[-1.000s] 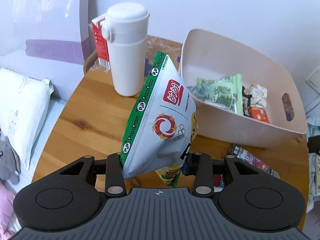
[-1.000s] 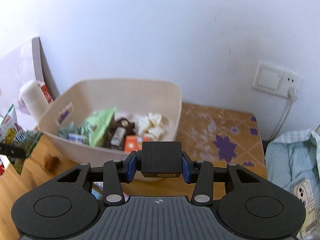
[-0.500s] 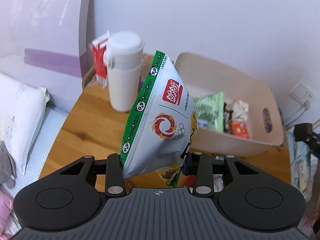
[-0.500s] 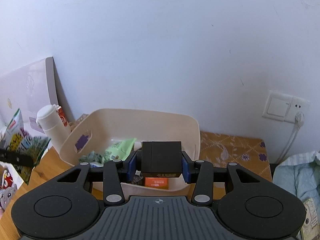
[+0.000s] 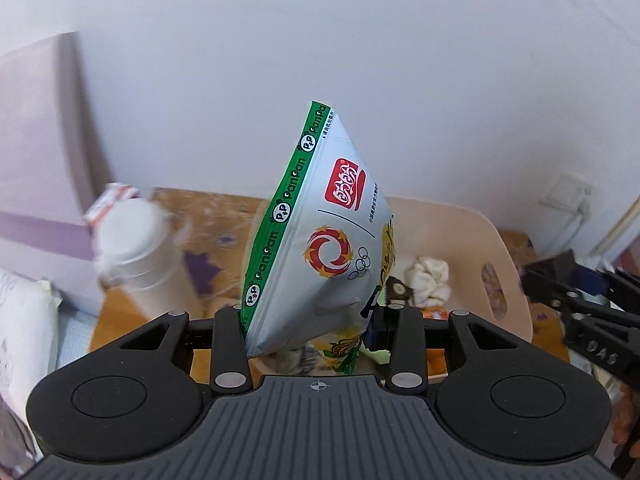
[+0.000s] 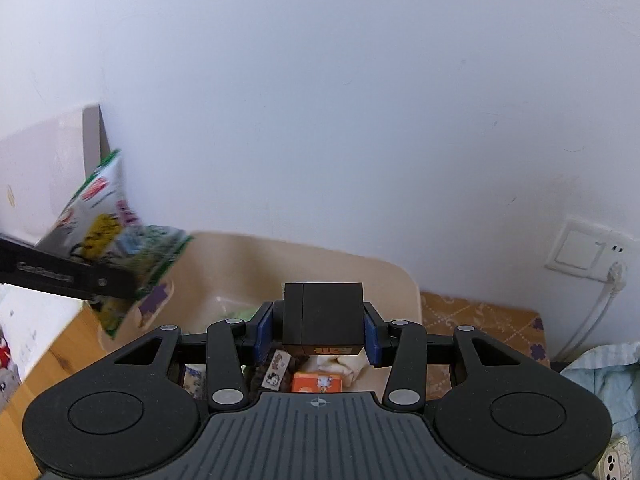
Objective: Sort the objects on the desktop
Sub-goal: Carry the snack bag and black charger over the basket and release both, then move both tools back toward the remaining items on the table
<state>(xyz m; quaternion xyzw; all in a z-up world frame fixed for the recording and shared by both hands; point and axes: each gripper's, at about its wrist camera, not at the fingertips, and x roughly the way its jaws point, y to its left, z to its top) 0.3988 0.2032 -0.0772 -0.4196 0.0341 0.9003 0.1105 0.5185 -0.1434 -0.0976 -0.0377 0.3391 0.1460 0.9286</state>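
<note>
My left gripper (image 5: 308,330) is shut on a silver and green snack bag (image 5: 320,240) and holds it upright above the near rim of the beige bin (image 5: 516,280). The bag also shows in the right wrist view (image 6: 108,216), blurred, at the bin's left end. My right gripper (image 6: 318,330) is shut on a small black box (image 6: 322,314) and holds it above the beige bin (image 6: 312,256). The bin holds several snack packets and a crumpled tissue (image 5: 428,276). The right gripper also shows in the left wrist view (image 5: 580,300), at the right edge.
A white flask (image 5: 136,256) and a red and white carton (image 5: 108,200) stand on the wooden table (image 5: 108,320) left of the bin. A wall socket (image 6: 584,250) with a cable is at the right. A pillow (image 5: 24,340) lies at the far left.
Both grippers have risen and moved over the bin. The snack bag now hangs above the bin's near rim, and the black box is over the bin's middle. The flask has dropped to the left.
</note>
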